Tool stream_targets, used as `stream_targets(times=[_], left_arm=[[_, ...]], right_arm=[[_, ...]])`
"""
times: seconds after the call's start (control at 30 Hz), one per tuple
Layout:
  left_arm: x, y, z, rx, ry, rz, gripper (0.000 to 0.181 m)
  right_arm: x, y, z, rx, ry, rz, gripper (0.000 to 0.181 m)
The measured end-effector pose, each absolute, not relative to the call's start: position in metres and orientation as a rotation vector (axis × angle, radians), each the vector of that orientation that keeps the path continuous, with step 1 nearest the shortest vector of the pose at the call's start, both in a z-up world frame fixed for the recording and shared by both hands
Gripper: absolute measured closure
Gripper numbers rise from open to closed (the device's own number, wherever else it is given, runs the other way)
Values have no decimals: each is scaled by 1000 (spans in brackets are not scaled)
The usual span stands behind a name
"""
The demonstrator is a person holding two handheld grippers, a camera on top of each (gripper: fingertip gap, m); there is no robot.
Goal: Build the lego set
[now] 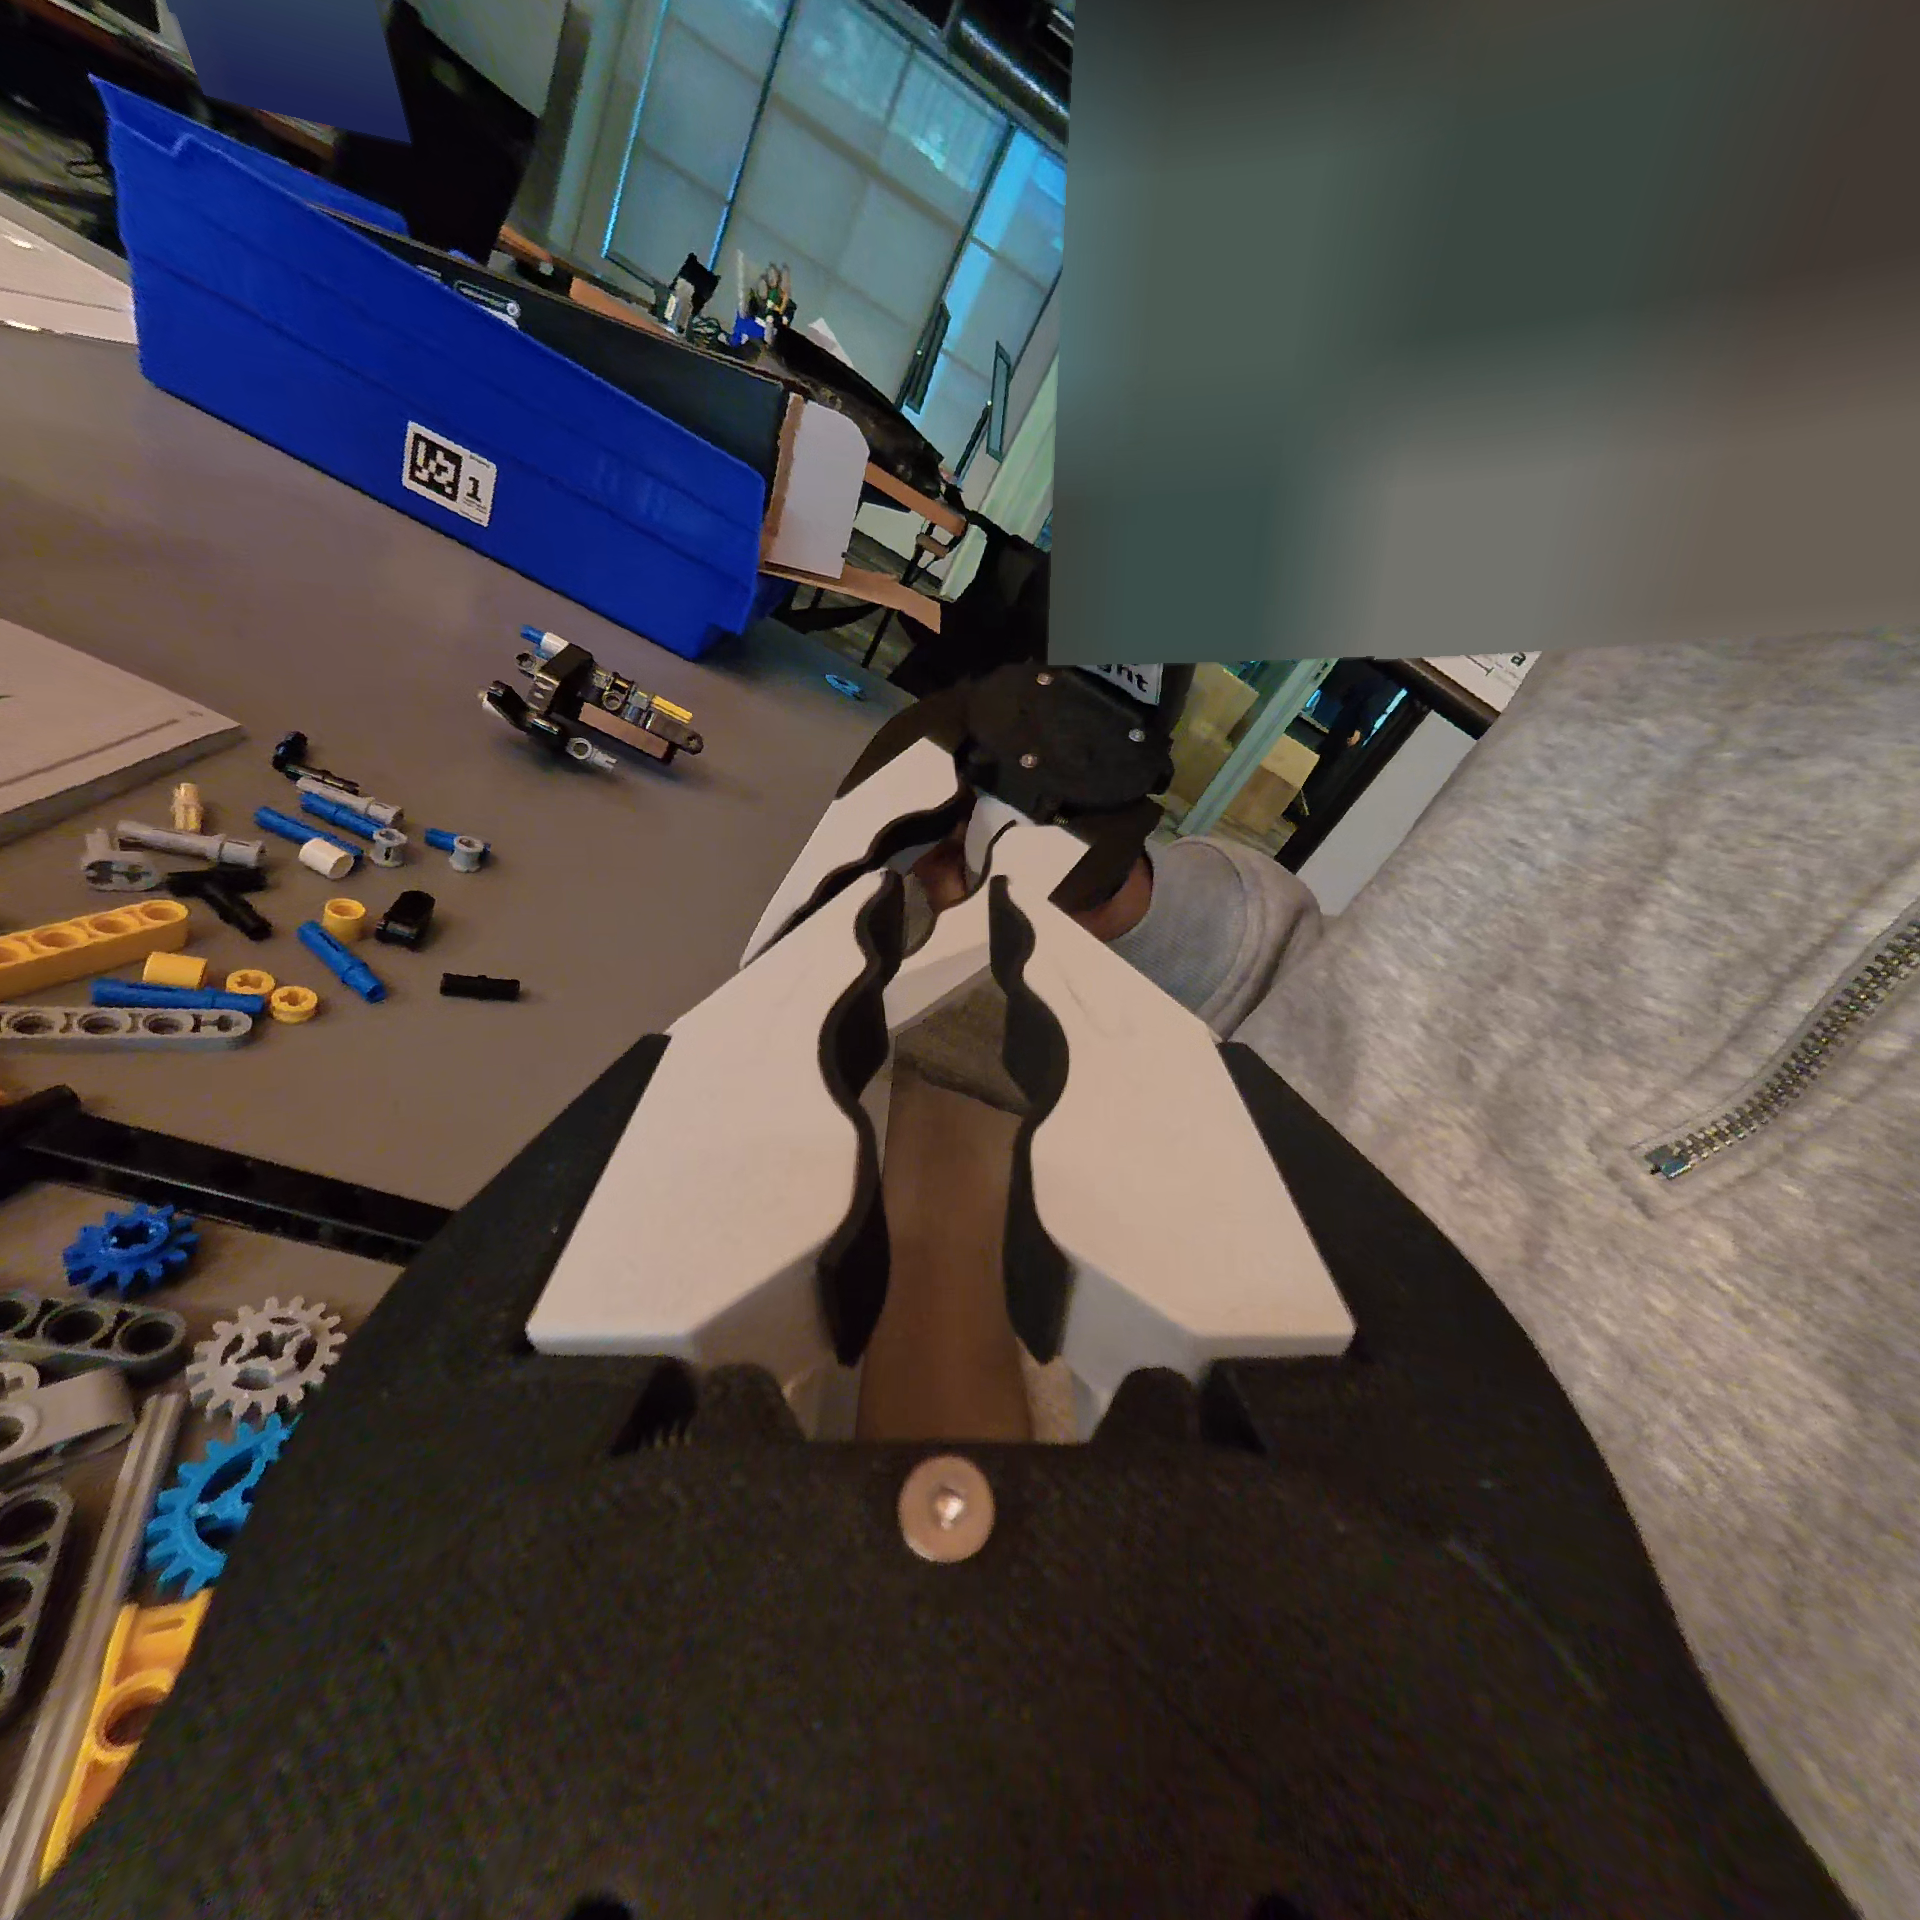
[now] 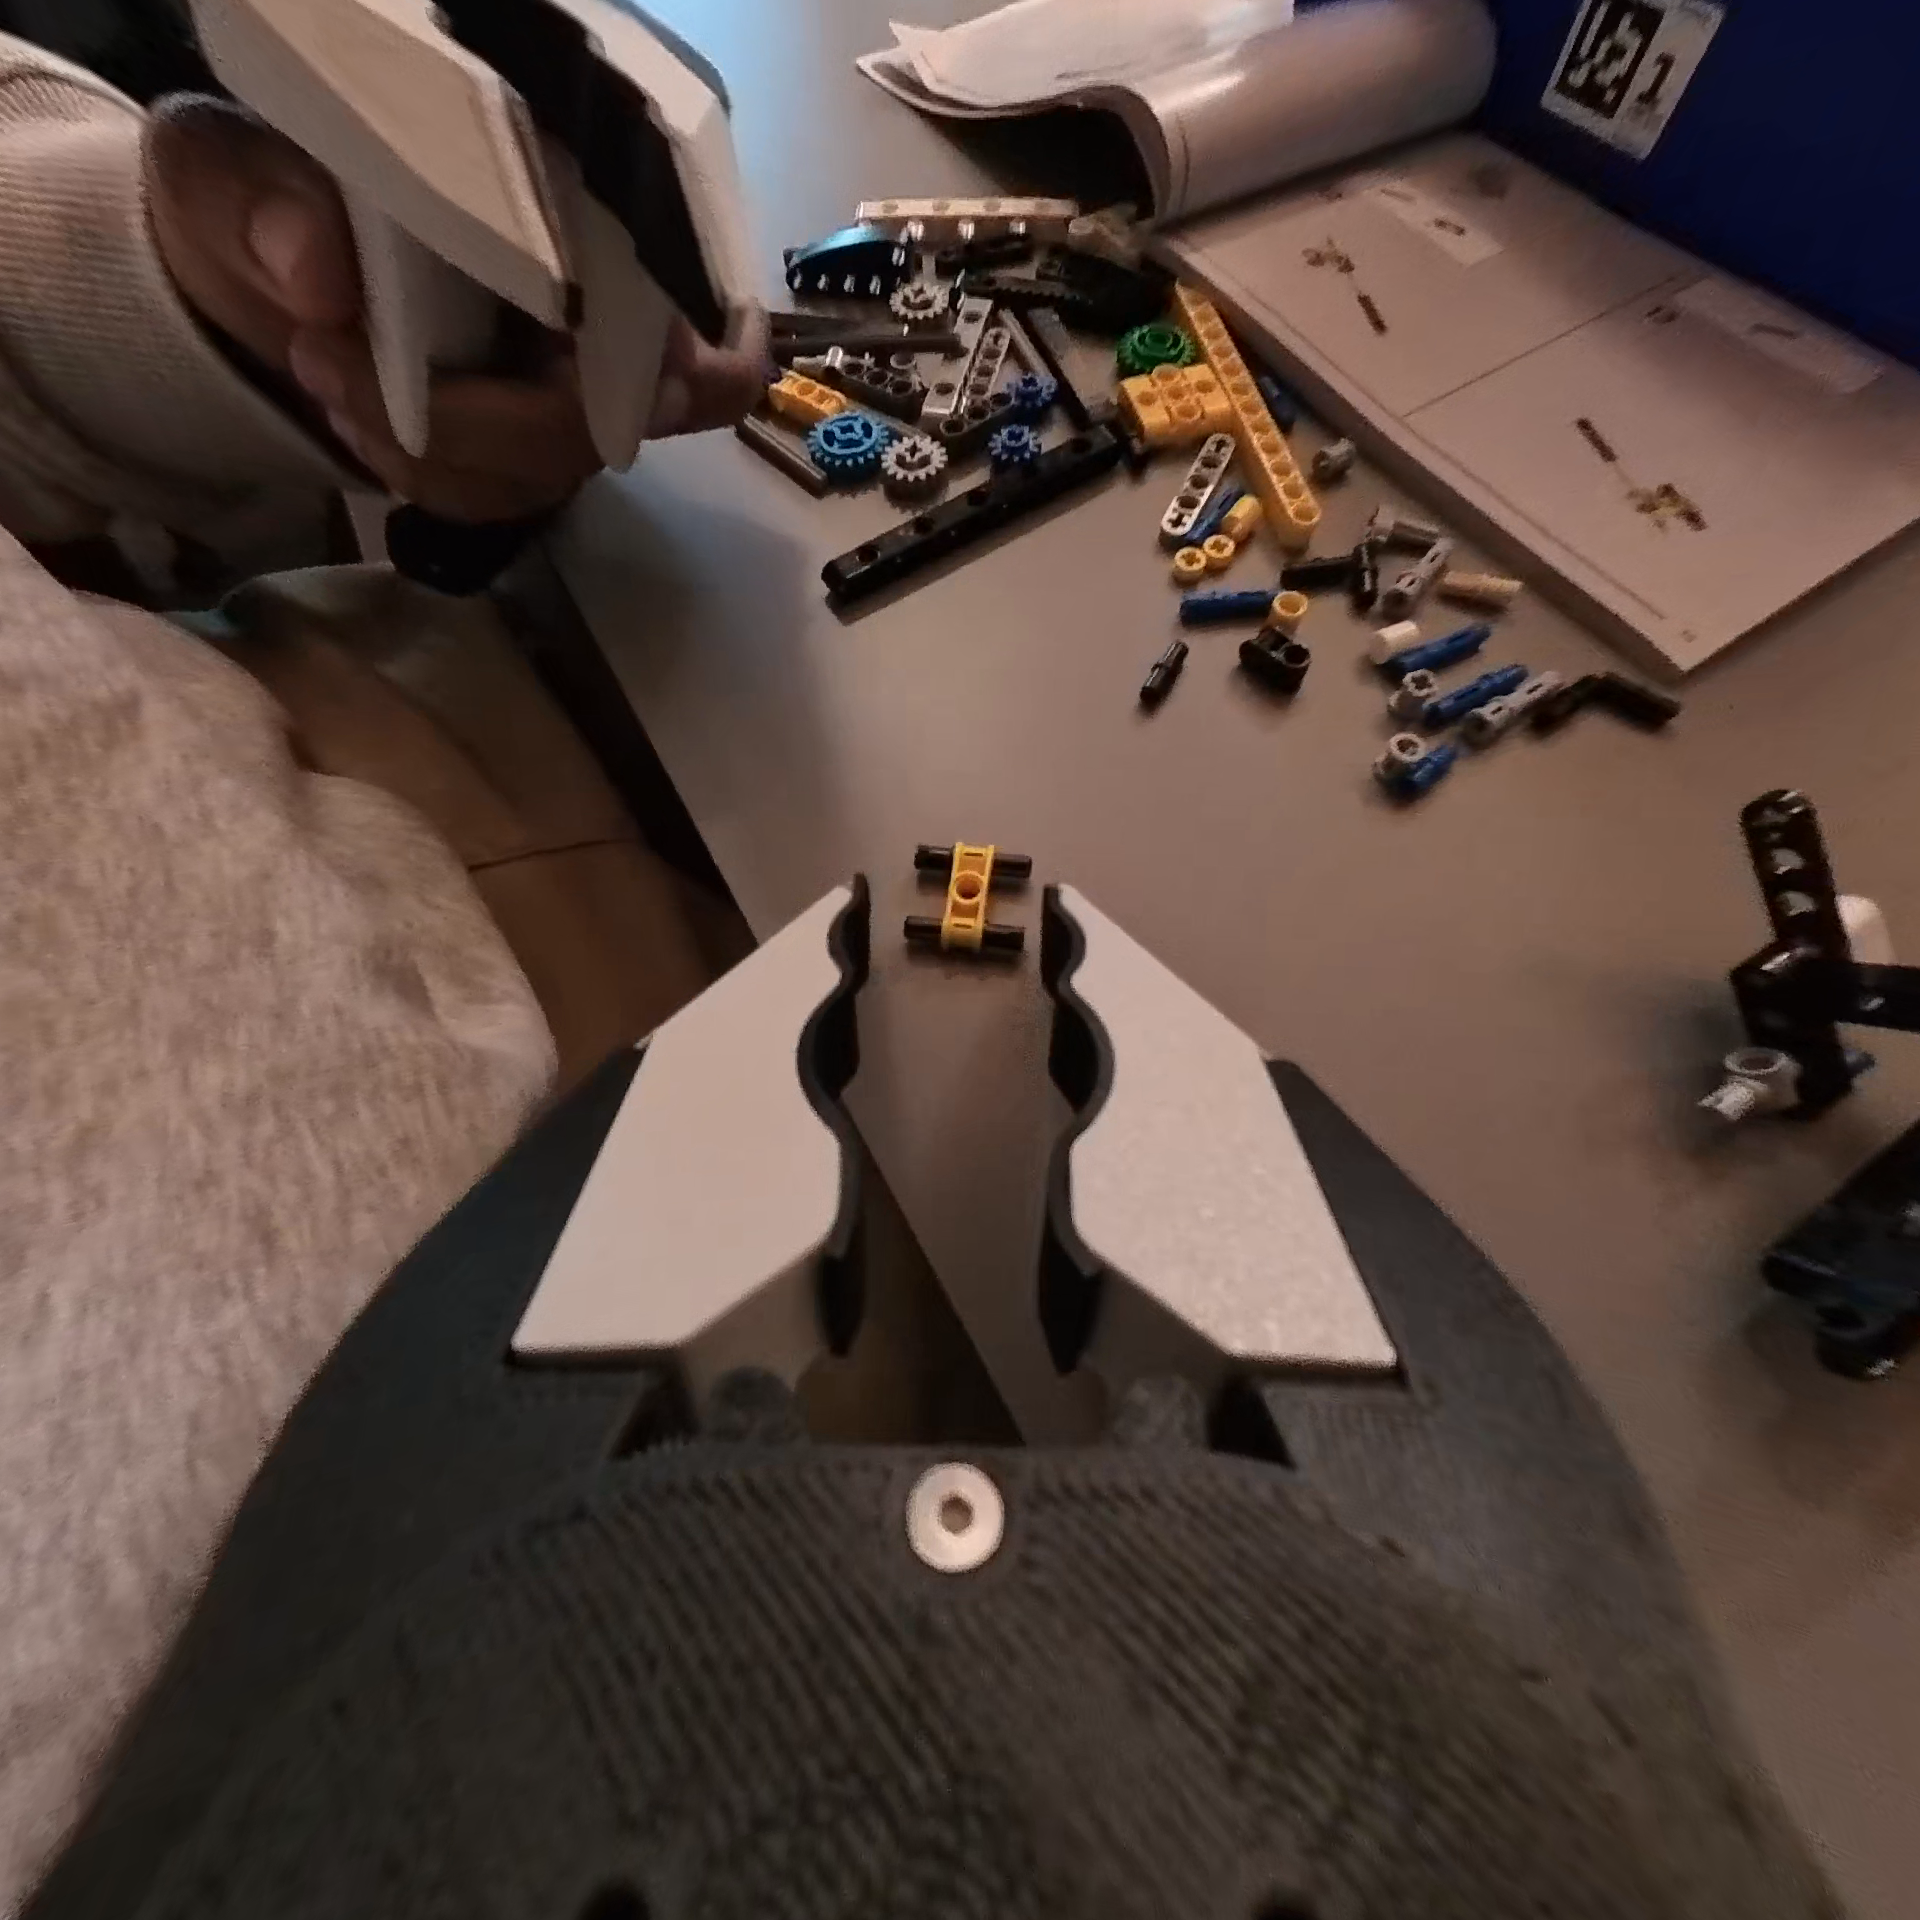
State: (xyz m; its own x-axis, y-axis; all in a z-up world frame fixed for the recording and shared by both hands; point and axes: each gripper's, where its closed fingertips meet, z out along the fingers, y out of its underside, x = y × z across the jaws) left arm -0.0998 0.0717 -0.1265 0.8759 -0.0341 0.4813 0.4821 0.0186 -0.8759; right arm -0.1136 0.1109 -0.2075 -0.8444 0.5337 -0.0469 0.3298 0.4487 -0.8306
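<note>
A small yellow connector with two black pins (image 2: 966,899) lies on the grey table (image 2: 1247,1039) between the tips of my right gripper (image 2: 954,891). The jaws are open and stand just beside the pin ends. My left gripper (image 1: 942,888) is open and empty, held off the table's near edge in front of a grey hoodie (image 1: 1558,1039). It faces the right gripper (image 1: 977,821) and also shows at the top left of the right wrist view (image 2: 520,416). A black partial assembly (image 2: 1797,987) stands to the right; it also shows in the left wrist view (image 1: 592,707).
Loose beams, gears and pins lie in a pile (image 2: 1039,364), also seen in the left wrist view (image 1: 208,914). An open instruction booklet (image 2: 1507,364) lies behind them. A blue bin (image 1: 416,343) stands at the back of the table. Tip to tip, the grippers are about 9 cm apart.
</note>
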Motion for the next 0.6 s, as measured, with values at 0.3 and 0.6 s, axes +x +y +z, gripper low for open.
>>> stream_targets(times=[0.3,0.6], left_arm=[[-98,72,-127,-1519,-363,-419,165],[-101,72,-127,-1510,-385,-444,165]], right_arm=[[-116,113,-211,-773,-2486,1325,156],[-115,111,-212,-697,-2480,1253,161]])
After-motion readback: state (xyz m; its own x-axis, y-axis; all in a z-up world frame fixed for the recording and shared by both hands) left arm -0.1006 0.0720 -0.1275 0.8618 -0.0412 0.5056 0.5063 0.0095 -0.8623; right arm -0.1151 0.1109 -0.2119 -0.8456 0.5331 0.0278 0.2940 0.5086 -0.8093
